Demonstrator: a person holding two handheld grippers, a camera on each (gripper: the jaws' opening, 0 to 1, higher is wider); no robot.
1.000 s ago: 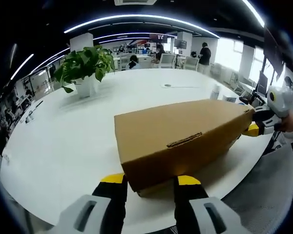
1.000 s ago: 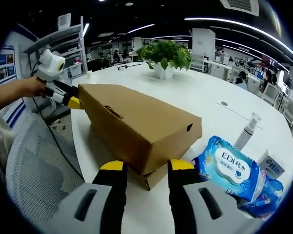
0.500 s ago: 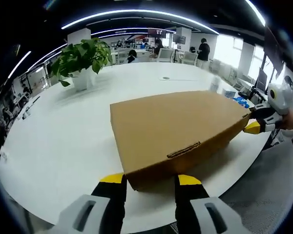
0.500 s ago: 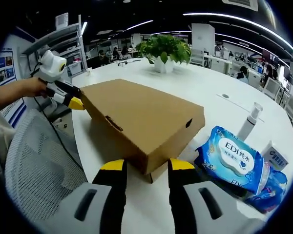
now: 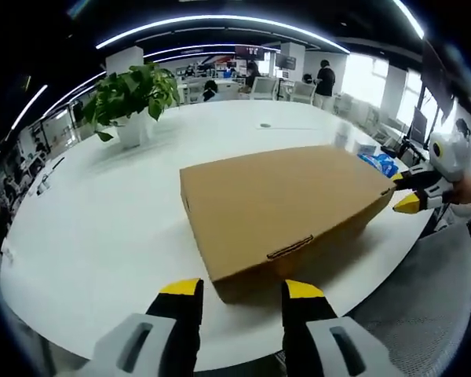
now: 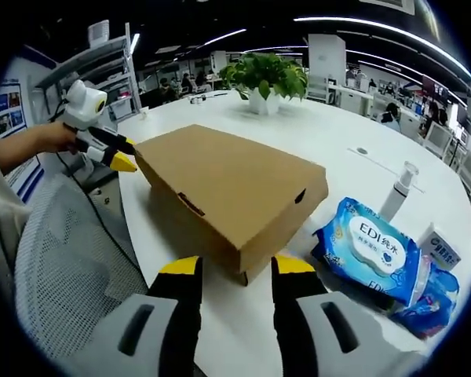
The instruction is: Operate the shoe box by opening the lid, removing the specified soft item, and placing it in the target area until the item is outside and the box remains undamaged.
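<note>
A closed brown cardboard shoe box (image 5: 286,206) lies flat on the round white table (image 5: 102,212), its lid down and a tab slot on the near side. My left gripper (image 5: 242,292) is open just short of one end, with nothing between its yellow-tipped jaws. My right gripper (image 5: 403,191) is open off the far end, held by a hand. In the right gripper view the same box (image 6: 231,188) lies ahead of my right gripper (image 6: 237,271), which is open and empty. The left gripper (image 6: 125,153) hovers at the box's far corner.
A potted plant (image 6: 267,78) stands further back on the table (image 6: 337,149). Blue wet-wipe packs (image 6: 373,251), a slim white bottle (image 6: 396,200) and a small carton (image 6: 443,247) lie to the right of the box. A grey mesh chair (image 6: 55,267) is beside the table's edge.
The box, raised or tilted a second ago with its lower edge showing, now rests flat and closed. Both grippers have drawn back slightly from its ends.
</note>
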